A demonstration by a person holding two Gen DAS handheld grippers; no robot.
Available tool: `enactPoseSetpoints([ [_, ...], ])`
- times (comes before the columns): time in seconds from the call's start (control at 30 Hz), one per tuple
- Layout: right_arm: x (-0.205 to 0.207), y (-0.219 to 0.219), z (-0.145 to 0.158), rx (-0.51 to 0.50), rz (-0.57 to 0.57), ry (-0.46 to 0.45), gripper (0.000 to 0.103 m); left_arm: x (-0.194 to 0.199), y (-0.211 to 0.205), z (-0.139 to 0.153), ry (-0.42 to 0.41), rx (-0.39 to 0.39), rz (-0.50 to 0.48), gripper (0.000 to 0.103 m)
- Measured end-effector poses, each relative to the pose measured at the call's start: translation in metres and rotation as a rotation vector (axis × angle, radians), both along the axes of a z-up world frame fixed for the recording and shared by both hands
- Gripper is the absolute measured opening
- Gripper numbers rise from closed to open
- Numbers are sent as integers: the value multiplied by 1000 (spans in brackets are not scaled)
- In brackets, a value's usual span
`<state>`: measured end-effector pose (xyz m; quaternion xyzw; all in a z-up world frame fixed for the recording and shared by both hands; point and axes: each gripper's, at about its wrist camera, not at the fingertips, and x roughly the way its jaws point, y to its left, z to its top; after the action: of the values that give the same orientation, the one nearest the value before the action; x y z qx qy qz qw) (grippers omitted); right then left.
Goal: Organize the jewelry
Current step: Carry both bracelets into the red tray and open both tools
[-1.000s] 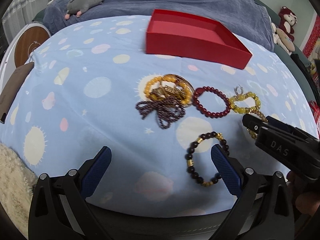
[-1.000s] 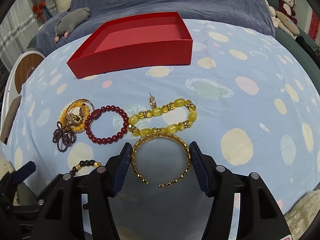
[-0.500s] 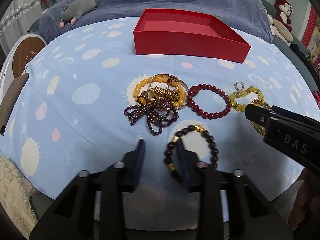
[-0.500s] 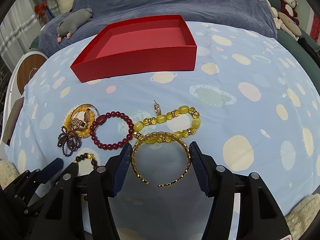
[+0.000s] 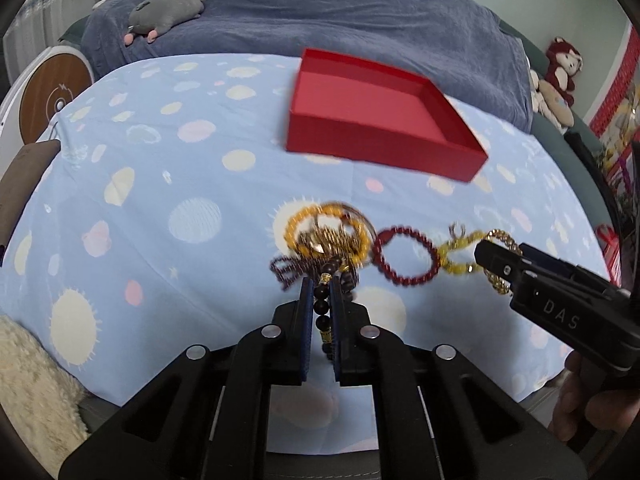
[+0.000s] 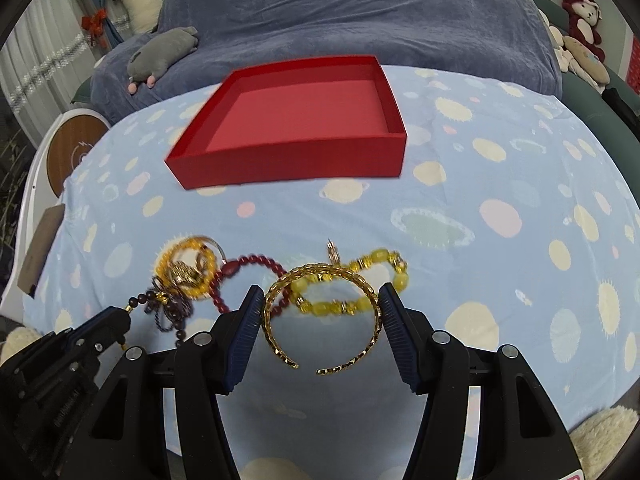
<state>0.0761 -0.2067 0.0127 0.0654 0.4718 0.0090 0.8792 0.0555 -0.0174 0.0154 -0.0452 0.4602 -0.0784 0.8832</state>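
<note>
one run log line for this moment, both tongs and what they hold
left tongs: just closed on dark bead bracelet | right tongs: gripping gold cuff bangle | red box: empty | other jewelry: on cloth

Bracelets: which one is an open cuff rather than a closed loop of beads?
The gold chain-link cuff, gripped between the right tongs. Its ring has a gap at the near side; the red, yellow and dark beaded bracelets are closed strands.

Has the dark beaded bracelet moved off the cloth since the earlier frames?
Yes. The dark beaded bracelet now hangs pinched in the left gripper, lifted from the blue cloth where it lay flat.
</note>
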Motion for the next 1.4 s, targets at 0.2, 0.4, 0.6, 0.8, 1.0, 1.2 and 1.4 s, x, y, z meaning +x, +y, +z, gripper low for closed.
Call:
enactPoseSetpoints([
  [0.2, 36, -2, 31, 0, 36, -69, 57, 36, 14, 42, -71, -28, 12, 8],
  [0.4, 99, -16, 51, 55, 28, -103, 57, 102, 7, 82, -147, -63, -6, 8],
  [0.6, 171, -26, 55, 24, 20, -111, 57, 178, -20, 91, -163, -120, -25, 8],
  [0.8, 233, -30, 42, -11, 20, -95, 57, 240, -42, 62, -108, -113, -6, 8],
  [1.0, 272, -27, 22, -39, 17, -68, 57, 276, -49, 30, -56, -84, 25, 8],
  [1.2, 294, -23, 6, -48, 17, -52, 58, 293, -50, 11, -46, -39, 56, 19],
  [1.4, 296, -25, 4, -20, 2, -58, 63, 292, -44, 8, -74, 7, 86, 49],
])
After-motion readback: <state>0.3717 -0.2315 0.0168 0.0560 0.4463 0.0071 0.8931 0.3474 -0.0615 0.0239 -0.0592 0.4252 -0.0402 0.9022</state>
